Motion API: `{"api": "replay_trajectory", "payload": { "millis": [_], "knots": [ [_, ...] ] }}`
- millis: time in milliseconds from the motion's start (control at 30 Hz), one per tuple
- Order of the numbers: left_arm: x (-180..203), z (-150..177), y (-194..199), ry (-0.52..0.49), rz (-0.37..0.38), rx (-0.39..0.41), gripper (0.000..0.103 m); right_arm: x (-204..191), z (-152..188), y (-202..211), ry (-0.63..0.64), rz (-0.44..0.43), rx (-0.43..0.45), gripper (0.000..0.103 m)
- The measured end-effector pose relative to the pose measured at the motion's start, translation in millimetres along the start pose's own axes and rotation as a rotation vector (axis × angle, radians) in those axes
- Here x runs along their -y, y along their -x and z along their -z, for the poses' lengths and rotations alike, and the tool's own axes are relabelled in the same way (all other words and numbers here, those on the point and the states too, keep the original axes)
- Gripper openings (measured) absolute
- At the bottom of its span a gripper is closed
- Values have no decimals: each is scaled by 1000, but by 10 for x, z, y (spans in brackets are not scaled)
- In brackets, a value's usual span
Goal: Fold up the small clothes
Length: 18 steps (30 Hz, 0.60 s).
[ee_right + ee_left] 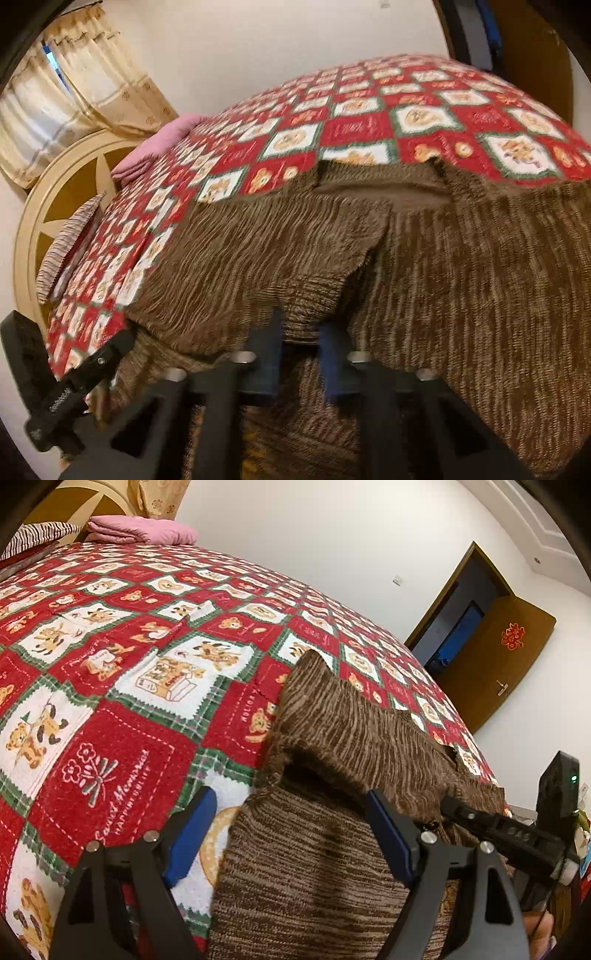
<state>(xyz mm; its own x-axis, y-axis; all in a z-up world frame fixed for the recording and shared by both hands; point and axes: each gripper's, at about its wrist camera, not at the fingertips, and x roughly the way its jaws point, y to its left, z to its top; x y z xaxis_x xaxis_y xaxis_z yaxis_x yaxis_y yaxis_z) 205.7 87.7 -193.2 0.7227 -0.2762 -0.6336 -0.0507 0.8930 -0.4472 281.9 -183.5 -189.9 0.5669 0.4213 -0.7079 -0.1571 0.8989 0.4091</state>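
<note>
One bed covered by a red, white and green patchwork bedspread printed with teddy bears (122, 686) fills both views; its far side drops away towards the white wall, and most of its surface lies bare to the left of the garment. One brown melange knitted sweater (461, 277) lies at the near edge, a folded part (266, 251) doubled over its body. One brown wooden door (495, 664) stands open beyond the far corner. One folded pink cloth (144, 530) and one striped pillow (37, 535) sit by the headboard. The left gripper (291, 834) has its blue pads wide apart over the sweater's edge. The right gripper (301, 350) is clamped on a bunched fold of the knit.
</note>
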Motion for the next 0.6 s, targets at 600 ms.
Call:
{"api": "replay_trajectory", "payload": {
  "millis": [600],
  "knots": [
    [15,-1,38,-10,-11,-3,87,194,179,492,-28,44,68,17]
  ]
}}
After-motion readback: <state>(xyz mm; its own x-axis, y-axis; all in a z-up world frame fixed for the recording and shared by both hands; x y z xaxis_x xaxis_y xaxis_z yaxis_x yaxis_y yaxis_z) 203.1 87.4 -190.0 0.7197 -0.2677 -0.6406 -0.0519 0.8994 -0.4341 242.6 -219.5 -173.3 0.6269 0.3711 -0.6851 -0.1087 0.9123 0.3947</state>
